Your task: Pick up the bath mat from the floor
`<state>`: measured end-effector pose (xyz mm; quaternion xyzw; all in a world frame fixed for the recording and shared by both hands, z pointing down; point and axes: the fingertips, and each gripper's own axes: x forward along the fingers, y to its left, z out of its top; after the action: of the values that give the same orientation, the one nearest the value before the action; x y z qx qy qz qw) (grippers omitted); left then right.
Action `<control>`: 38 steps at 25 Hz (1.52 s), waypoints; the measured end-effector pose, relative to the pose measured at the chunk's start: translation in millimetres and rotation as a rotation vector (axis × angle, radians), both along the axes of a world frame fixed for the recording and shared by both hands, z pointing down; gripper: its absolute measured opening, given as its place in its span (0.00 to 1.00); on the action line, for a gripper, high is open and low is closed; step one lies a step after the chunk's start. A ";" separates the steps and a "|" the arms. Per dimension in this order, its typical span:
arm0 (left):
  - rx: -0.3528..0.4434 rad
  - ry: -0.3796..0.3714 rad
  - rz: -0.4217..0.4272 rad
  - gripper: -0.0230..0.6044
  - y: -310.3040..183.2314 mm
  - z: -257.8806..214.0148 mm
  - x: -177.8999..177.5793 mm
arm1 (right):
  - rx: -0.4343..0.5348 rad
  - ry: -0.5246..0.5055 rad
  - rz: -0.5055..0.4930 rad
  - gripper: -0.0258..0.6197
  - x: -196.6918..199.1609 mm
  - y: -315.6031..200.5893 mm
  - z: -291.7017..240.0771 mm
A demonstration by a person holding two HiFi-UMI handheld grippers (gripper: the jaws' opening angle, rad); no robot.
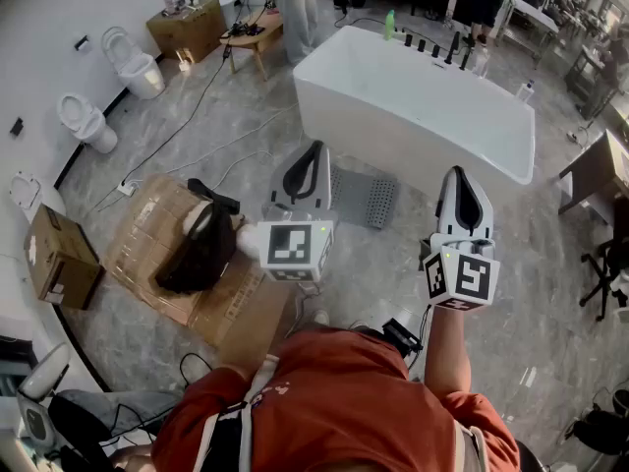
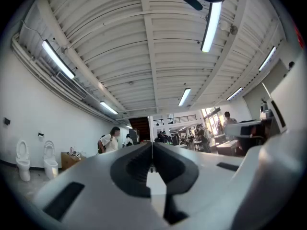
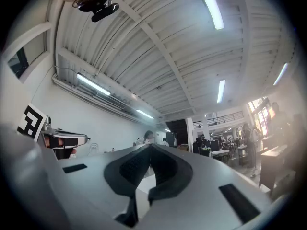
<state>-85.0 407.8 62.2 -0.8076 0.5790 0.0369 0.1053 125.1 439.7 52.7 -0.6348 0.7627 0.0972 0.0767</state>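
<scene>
The grey perforated bath mat [image 1: 366, 198] lies flat on the marble floor, against the near side of the white bathtub [image 1: 423, 106]. In the head view my left gripper [image 1: 314, 149] is held in the air with its tip over the mat's left edge, jaws shut and empty. My right gripper [image 1: 459, 174] hovers to the right of the mat, also shut with nothing in it. Both gripper views look slightly upward at the ceiling and the far hall. They show the left gripper [image 2: 152, 148] and the right gripper [image 3: 149, 147] with jaws pressed together. The mat is not in either of them.
Flattened cardboard [image 1: 157, 249] with a black bag [image 1: 201, 249] lies left of me, beside a cardboard box [image 1: 59, 259]. Two toilets [image 1: 133, 62] stand at the left wall. Cables [image 1: 197, 96] cross the floor. Bottles [image 1: 432, 47] line the tub's far rim. A person [image 1: 290, 3] stands at the back.
</scene>
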 end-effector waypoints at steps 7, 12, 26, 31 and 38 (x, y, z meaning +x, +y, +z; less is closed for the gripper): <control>-0.003 -0.016 0.003 0.06 -1.0 5.6 23.8 | 0.006 0.012 0.002 0.06 17.3 0.9 2.9; 0.003 -0.023 0.013 0.06 -1.6 6.1 43.0 | -0.003 -0.009 0.002 0.06 32.8 2.3 6.9; -0.004 -0.033 0.014 0.06 10.3 17.7 87.6 | -0.026 -0.042 -0.016 0.06 73.4 12.1 23.0; -0.021 -0.036 0.014 0.06 4.7 24.4 93.2 | -0.026 -0.037 -0.014 0.06 78.3 8.7 27.0; -0.014 -0.029 0.028 0.06 -8.2 24.4 112.5 | -0.033 -0.015 0.009 0.06 94.9 -2.9 32.7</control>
<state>27.5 399.7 86.5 -0.8169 0.5662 0.0228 0.1074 220.0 436.8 85.4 -0.6402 0.7607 0.0803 0.0713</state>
